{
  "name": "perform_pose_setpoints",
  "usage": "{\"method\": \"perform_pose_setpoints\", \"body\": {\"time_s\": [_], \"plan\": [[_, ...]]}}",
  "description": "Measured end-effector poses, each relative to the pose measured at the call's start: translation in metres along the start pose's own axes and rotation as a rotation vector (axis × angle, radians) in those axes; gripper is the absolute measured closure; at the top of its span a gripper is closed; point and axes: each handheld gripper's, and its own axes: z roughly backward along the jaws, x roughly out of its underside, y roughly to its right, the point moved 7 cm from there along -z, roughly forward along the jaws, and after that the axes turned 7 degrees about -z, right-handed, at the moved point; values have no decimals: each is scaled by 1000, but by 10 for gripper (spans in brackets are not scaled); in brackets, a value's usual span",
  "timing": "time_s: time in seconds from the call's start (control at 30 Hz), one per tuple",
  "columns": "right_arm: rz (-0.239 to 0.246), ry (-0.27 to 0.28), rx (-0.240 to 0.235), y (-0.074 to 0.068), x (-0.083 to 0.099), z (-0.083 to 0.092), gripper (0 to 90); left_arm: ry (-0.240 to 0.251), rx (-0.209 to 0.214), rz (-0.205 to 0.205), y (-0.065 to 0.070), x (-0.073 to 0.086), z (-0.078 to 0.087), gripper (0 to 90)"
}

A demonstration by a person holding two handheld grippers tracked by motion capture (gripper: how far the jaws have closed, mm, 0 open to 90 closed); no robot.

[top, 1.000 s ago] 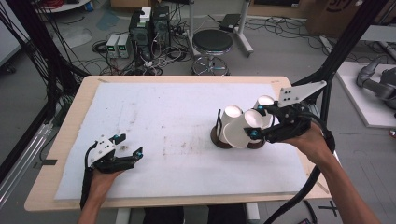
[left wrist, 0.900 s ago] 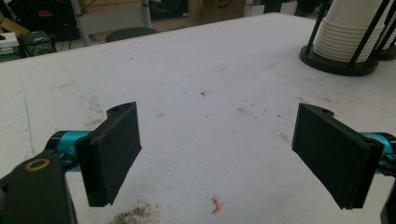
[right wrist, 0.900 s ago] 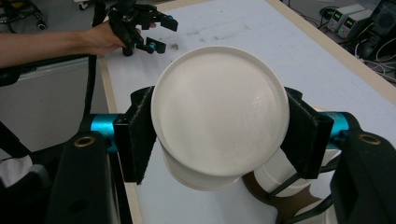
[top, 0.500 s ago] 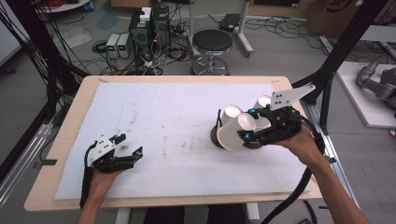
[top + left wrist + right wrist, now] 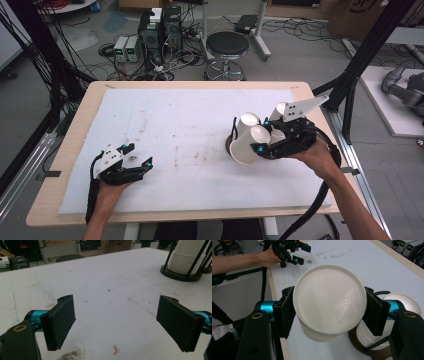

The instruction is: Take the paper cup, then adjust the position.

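Note:
My right gripper point(image 5: 261, 135) is shut on a white paper cup point(image 5: 245, 150), tilted on its side at the right of the white mat. In the right gripper view the cup's point(image 5: 329, 297) round bottom faces the camera, pressed between both pads point(image 5: 287, 312). Just behind it, stacks of white cups point(image 5: 247, 122) stand in wire holders on dark round bases point(image 5: 231, 145). One such stack point(image 5: 185, 260) appears at the far right of the left gripper view. My left gripper point(image 5: 137, 156) rests open at the mat's front left with nothing between its jaws point(image 5: 117, 320).
A white mat point(image 5: 175, 120) with dirty smudges covers most of the wooden table point(image 5: 75, 130). A small orange scrap point(image 5: 115, 350) lies near the left gripper. Past the far edge are a black stool point(image 5: 227, 45) and electronics boxes point(image 5: 127, 47). Black frame posts point(image 5: 360, 65) rise at the right.
My right hand has sunk a little toward the mat with the cup, drifting slightly to the front left. The left hand has stayed put.

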Motion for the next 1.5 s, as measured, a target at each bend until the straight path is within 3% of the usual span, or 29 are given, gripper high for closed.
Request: {"method": "perform_pose_setpoints", "body": {"time_s": [0.73,1.5], "plan": [[-12,-2,-7,5,6,-9,349,-7,3,11,-1,0,-1,153],[-24,9,-9,8,13,-3,349,-1,-3,13,-1,0,0,153]]}}
